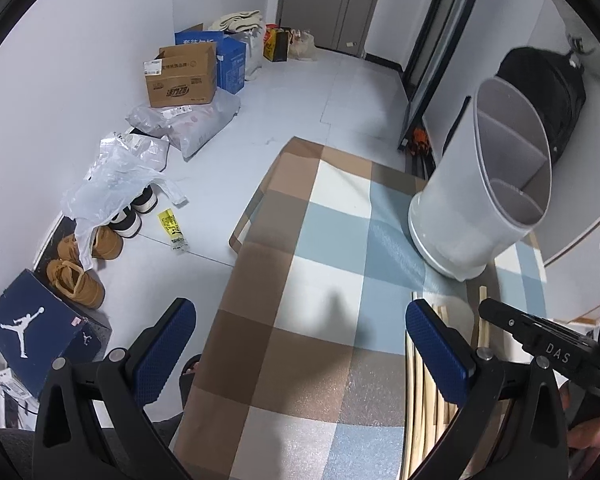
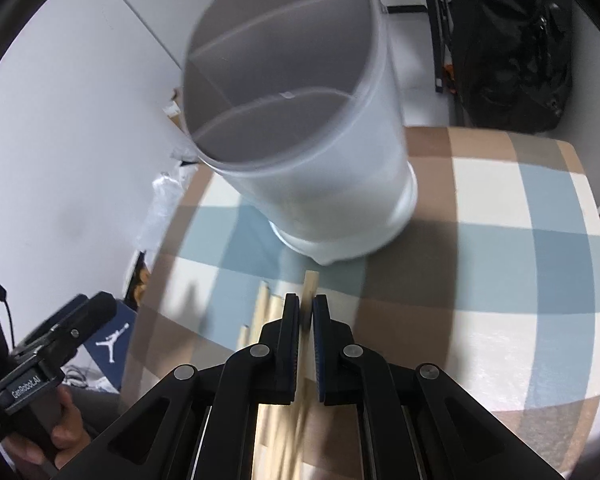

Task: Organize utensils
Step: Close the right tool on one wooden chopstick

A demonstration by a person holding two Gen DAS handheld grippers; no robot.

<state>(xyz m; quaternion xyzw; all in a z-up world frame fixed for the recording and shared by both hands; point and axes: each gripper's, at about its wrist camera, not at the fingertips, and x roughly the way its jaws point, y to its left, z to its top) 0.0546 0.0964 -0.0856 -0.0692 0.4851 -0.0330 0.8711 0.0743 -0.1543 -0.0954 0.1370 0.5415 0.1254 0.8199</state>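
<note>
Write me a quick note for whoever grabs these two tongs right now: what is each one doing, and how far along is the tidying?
Right tongs: shut on one wooden chopstick, its tip poking out toward the holder.
Left tongs: open, holding nothing, above the checked cloth.
Utensil holder: white, divided into compartments, standing on the cloth; every compartment in view looks empty.
Other chopsticks: lying loose on the cloth near the tongs.
Done: one chopstick picked.
Left: drop it into a compartment, then probably move the rest the same way.
</note>
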